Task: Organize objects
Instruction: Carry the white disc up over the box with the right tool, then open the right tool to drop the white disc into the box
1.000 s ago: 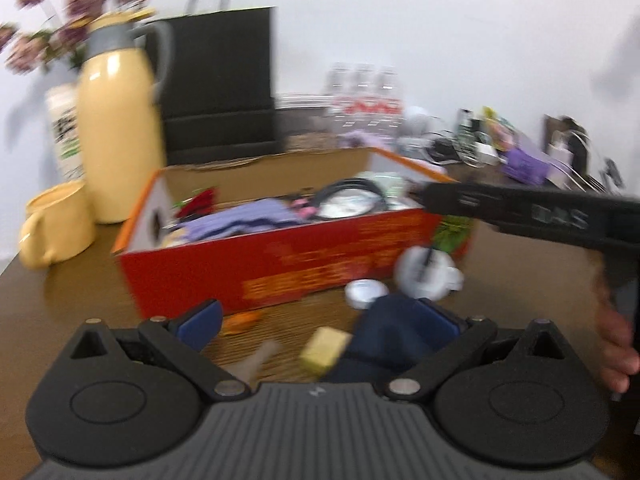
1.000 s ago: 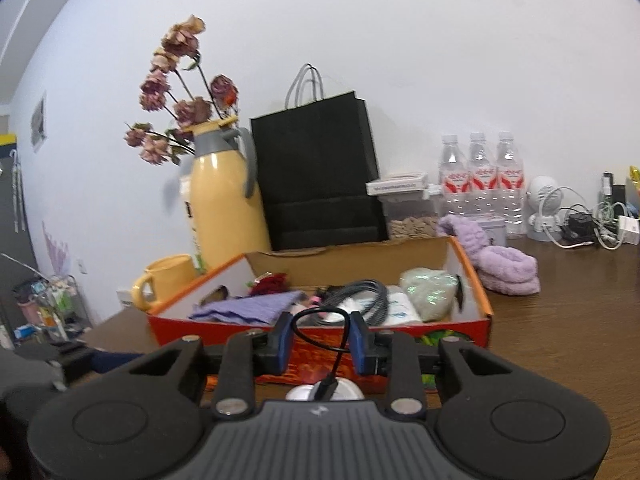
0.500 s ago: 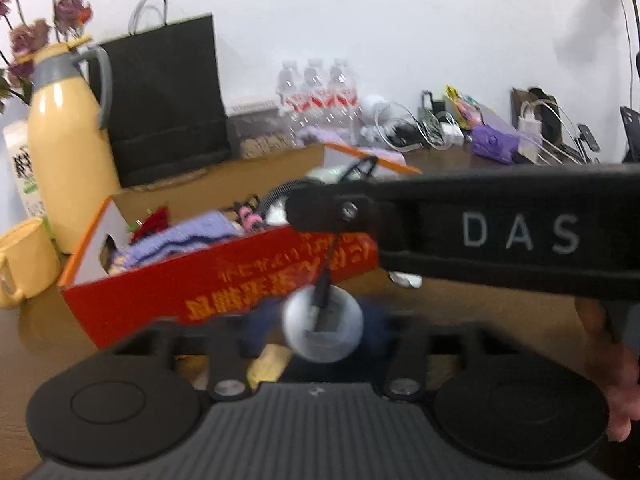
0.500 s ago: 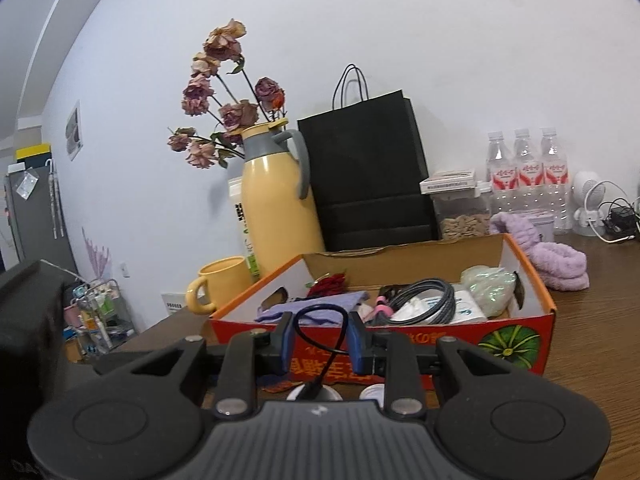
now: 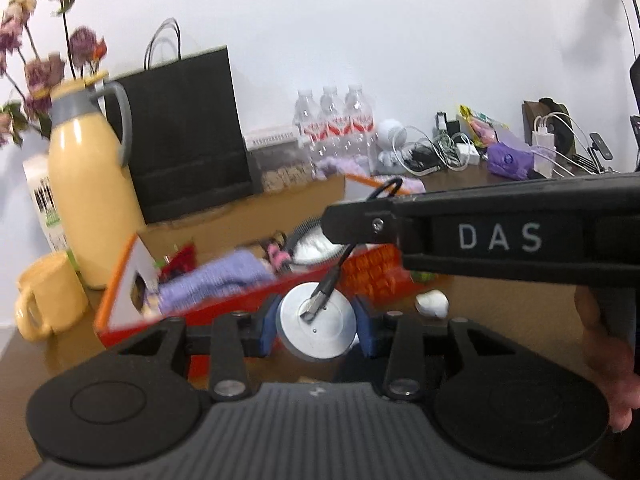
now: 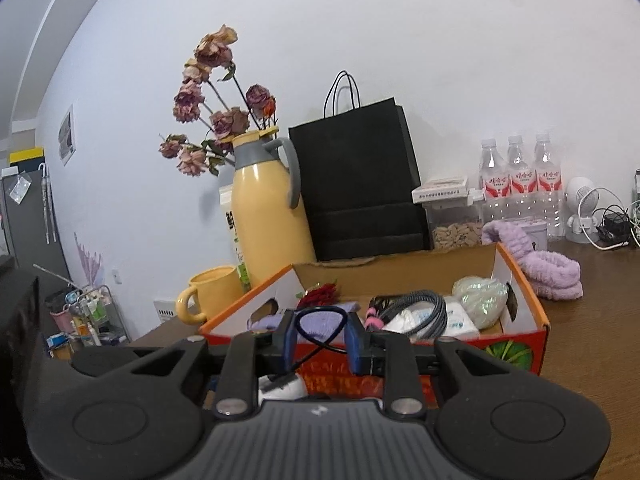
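The left gripper (image 5: 316, 330) pinches a round white charger disc (image 5: 317, 326) by its edges, both blue pads pressed against its rim. Its jaws have just been closing, and the disc sits between them, lifted above the desk (image 5: 500, 312). A black cable (image 5: 334, 276) plugs into the face of the disc and rises to the right gripper (image 6: 323, 340), whose black body crosses the left wrist view from the right edge, with a hand (image 5: 608, 368) on its handle. The right gripper's pads are drawn in on a loop of this cable, which arches above the fingertips and hangs down below them to the disc, seen just under its jaws.

Just behind both tools stands a red cardboard box (image 6: 516, 352), open at the top. It holds a purple cloth (image 5: 216, 280), a coiled grey cord (image 6: 420, 312), white packets and a pale bundle in its right end. Beyond the box's left end stand a yellow jug (image 6: 268, 224) and a yellow mug (image 6: 208, 292) near the desk's left edge. A black paper bag (image 6: 360, 196) stands behind the box by the wall, with water bottles (image 6: 520, 184) to its right. A small white lump (image 5: 432, 304) lies on the desk before the box.
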Available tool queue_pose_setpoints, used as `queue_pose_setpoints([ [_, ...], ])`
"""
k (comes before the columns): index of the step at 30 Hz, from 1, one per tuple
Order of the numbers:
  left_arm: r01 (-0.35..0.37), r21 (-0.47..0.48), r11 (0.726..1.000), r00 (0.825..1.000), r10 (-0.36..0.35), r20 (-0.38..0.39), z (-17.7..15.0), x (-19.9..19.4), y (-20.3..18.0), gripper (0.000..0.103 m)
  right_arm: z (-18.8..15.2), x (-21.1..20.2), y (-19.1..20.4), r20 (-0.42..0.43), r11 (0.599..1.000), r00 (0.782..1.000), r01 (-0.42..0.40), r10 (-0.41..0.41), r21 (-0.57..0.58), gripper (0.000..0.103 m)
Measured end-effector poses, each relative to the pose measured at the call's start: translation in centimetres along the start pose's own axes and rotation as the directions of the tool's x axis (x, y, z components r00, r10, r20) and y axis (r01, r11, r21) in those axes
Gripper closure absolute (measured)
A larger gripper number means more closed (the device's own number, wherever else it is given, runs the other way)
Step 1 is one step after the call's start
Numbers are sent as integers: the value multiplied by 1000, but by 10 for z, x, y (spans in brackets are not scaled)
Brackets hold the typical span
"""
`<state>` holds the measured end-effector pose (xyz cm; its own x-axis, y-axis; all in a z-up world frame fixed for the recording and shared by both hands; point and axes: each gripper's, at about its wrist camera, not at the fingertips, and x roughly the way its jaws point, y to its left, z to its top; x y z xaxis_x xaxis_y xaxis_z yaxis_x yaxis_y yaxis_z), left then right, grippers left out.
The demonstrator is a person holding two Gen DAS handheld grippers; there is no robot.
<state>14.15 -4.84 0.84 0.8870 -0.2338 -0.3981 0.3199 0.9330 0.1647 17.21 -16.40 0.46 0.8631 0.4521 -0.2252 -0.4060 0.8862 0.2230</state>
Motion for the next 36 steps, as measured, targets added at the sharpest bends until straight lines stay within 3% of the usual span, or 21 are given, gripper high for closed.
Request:
queue_pose_setpoints([
  [12,-82,-6,997,995,82,63,48,46,25,63,39,55,-13,82,995,993,88,-84,-56,87],
  [20,-78,-55,995,997,79,19,56,95,53,64,43,110,-34,72,990,990,128,-123,-59,90],
  [24,-106,-50,993,994,105,-15,53,115,62,64,42,127,-44,82,976,978,198,-192,-84,91],
  [29,-121,-99,988,992,118,-42,55,131,82,63,43,150,-66,9,974,976,218,-218,-59,90],
  [36,-144,-162,976,989,135,-65,56,140,100,63,43,159,-71,-32,966,968,245,-248,-76,88],
])
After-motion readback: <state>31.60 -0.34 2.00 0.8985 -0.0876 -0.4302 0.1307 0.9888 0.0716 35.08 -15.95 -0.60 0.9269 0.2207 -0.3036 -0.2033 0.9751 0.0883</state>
